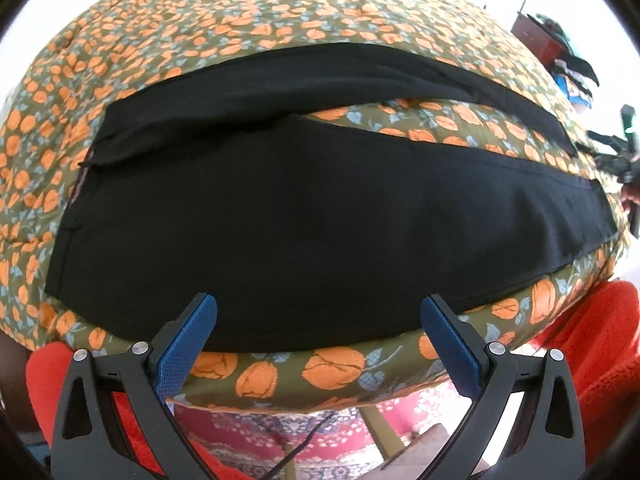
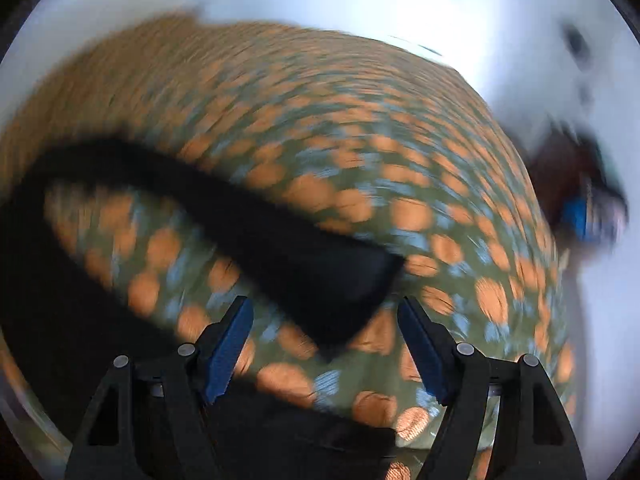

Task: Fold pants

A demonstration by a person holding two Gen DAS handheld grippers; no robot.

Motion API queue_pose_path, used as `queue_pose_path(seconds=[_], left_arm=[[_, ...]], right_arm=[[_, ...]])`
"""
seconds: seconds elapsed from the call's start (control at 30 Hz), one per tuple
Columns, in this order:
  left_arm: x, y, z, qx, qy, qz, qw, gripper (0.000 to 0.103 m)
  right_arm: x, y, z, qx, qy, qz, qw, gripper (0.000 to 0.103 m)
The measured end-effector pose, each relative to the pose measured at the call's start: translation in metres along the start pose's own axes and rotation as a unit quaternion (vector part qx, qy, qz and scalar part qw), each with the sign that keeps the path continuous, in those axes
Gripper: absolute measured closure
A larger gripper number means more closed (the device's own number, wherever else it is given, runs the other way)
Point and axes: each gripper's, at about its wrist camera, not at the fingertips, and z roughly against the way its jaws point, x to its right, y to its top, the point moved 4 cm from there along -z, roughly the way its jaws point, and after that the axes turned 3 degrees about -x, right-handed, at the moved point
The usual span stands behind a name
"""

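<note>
pants (image 1: 280, 220), black: spread flat on the flowered bedspread (image 1: 280, 32), legs parted in a v. left gripper (image 1: 318, 312) over the pants' near edge, jaws wide apart, holding nothing. right gripper (image 2: 325, 316) before a leg end, jaws wide, empty; view blurred.

Left claw (image 1: 319, 312) pointing steeply downward, jaws spread wide, blue pads (image 1: 188, 344) facing each other with nothing gripped between them. Right claw (image 2: 325, 316) also angled down, jaws standing apart, blue pads (image 2: 228, 350) pressing on nothing; view from it heavily smeared by blur. Seen from the left wrist, right claw a small dark shape at the far right edge.
</note>
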Motion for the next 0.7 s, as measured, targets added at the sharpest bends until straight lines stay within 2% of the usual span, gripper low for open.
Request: queue_pose_path(seconds=[0.07,0.1,0.13,0.17,0.2,0.23,0.33,0.37,0.43,0.47,0.53,0.57,0.6,0.63,0.67,0.7], left_arm=[[0.004,-0.002,0.002,0.001,0.001,-0.007,1.0000,0.001],[0.005,-0.002,0.003,0.002,0.003,-0.009,1.0000,0.001],[0.004,-0.003,0.004,0.002,0.007,-0.010,0.9999,0.001],[0.003,-0.004,0.006,0.004,0.011,-0.009,0.9999,0.001],[0.001,-0.004,0.007,0.006,0.012,-0.006,0.9999,0.001],[-0.002,-0.003,0.008,0.008,0.014,-0.002,0.9999,0.001],[-0.008,-0.002,0.001,0.001,0.007,0.014,0.9999,0.001],[-0.009,-0.001,-0.004,-0.007,0.001,0.019,0.9998,0.001],[-0.005,-0.001,-0.011,-0.022,-0.010,0.019,0.9995,0.001],[-0.003,0.000,-0.012,-0.024,-0.012,0.017,0.9995,0.001],[0.003,0.002,-0.010,-0.020,-0.011,0.006,0.9997,0.001],[0.006,0.003,-0.007,-0.013,-0.007,-0.002,0.9999,0.001],[0.008,0.003,-0.005,-0.007,-0.002,-0.008,0.9999,0.001],[0.010,0.003,-0.002,-0.001,0.003,-0.014,0.9999,0.001],[0.010,0.003,-0.002,0.004,0.008,-0.019,0.9998,0.001],[0.009,0.003,-0.004,0.003,0.012,-0.020,0.9997,0.001]], right_arm=[[-0.021,-0.009,-0.030,-0.033,-0.044,0.059,0.997,0.029],[-0.024,-0.011,-0.046,-0.050,-0.079,0.089,0.992,0.030],[-0.025,-0.013,-0.054,-0.058,-0.097,0.106,0.988,0.032],[-0.023,-0.012,-0.063,-0.070,-0.106,0.119,0.985,0.059],[-0.017,-0.009,-0.065,-0.079,-0.094,0.112,0.986,0.100],[-0.010,0.001,-0.060,-0.081,-0.079,0.091,0.989,0.099],[0.033,0.051,-0.011,-0.038,-0.034,0.002,0.999,0.099],[0.056,0.075,0.007,-0.023,-0.016,-0.033,0.999,0.099],[0.095,0.119,0.016,-0.027,0.013,-0.089,0.996,0.099],[0.119,0.146,0.012,-0.028,0.017,-0.117,0.993,0.099],[0.140,0.180,-0.005,-0.035,-0.009,-0.117,0.993,0.098],[0.150,0.190,-0.027,-0.062,-0.023,-0.121,0.990,0.085],[0.160,0.192,-0.046,-0.084,-0.034,-0.139,0.986,0.042],[0.167,0.189,-0.059,-0.104,-0.055,-0.155,0.981,0.020],[0.177,0.180,-0.072,-0.114,-0.076,-0.178,0.974,0.010],[0.181,0.172,-0.075,-0.107,-0.075,-0.198,0.972,0.014]])
